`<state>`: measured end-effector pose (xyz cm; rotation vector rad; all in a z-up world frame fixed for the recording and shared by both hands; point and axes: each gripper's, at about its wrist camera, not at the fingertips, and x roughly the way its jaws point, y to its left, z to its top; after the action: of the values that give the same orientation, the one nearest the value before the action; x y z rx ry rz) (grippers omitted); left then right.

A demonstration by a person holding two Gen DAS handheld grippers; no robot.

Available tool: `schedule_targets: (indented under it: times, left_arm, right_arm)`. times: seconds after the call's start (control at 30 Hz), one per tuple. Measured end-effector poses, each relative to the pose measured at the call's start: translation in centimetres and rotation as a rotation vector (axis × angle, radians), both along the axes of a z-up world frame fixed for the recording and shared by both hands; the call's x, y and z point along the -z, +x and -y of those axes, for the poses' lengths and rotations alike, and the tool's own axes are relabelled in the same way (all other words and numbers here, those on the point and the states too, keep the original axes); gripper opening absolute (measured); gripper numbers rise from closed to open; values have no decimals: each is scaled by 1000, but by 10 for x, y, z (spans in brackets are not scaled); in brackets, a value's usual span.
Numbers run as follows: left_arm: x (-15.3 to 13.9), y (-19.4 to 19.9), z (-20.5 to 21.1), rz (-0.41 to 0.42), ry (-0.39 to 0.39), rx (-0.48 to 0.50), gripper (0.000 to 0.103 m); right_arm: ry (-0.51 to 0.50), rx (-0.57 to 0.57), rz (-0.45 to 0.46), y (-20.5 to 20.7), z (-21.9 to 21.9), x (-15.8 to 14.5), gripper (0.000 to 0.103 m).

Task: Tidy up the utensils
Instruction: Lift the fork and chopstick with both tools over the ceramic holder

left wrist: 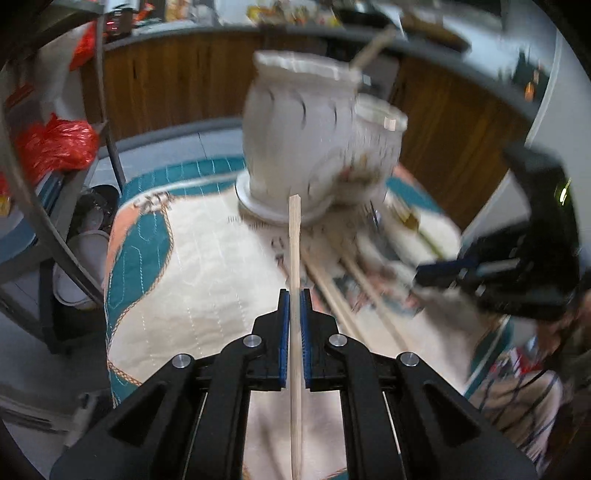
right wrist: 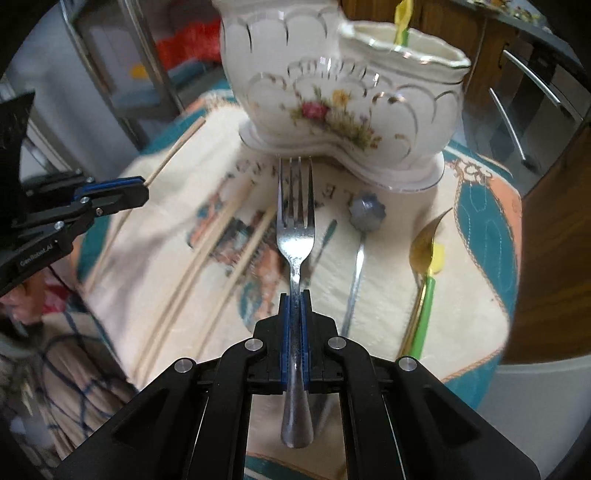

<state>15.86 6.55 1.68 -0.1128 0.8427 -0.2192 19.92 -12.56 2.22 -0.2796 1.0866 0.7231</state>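
My left gripper (left wrist: 294,295) is shut on a wooden chopstick (left wrist: 294,251) that points at the white ceramic holder (left wrist: 299,140). My right gripper (right wrist: 294,297) is shut on a steel fork (right wrist: 295,229), tines toward the holder (right wrist: 347,96), which has a tall and a low compartment. The tall one holds a wooden stick (left wrist: 371,50); the low one holds a yellow-green utensil (right wrist: 402,18). Several chopsticks (right wrist: 207,254) lie on the cloth. The left gripper with its chopstick shows in the right wrist view (right wrist: 144,184). The right gripper shows in the left wrist view (left wrist: 424,275).
A small grey spoon (right wrist: 364,221) and a gold spoon with a green handle (right wrist: 424,258) lie on the patterned cloth (right wrist: 461,295) right of the fork. A metal rack with red bags (left wrist: 55,147) stands left. Wooden cabinets (left wrist: 177,81) are behind.
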Motion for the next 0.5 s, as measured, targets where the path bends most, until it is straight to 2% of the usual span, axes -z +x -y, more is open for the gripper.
schedule_targets:
  times: [0.17,0.37,0.5]
  left_arm:
    - [-13,-11,-9,104,-114,-67,5]
    - [-31,-16,0,220,-119,-80,5]
    - [-45,-16,2,295,-133,-97,5]
  right_arm:
    - [173,1,81,-17,20,-15,6]
    - [319,38,165,-26,40,-22,6]
    - [394,46,184,-24,49,-35,6]
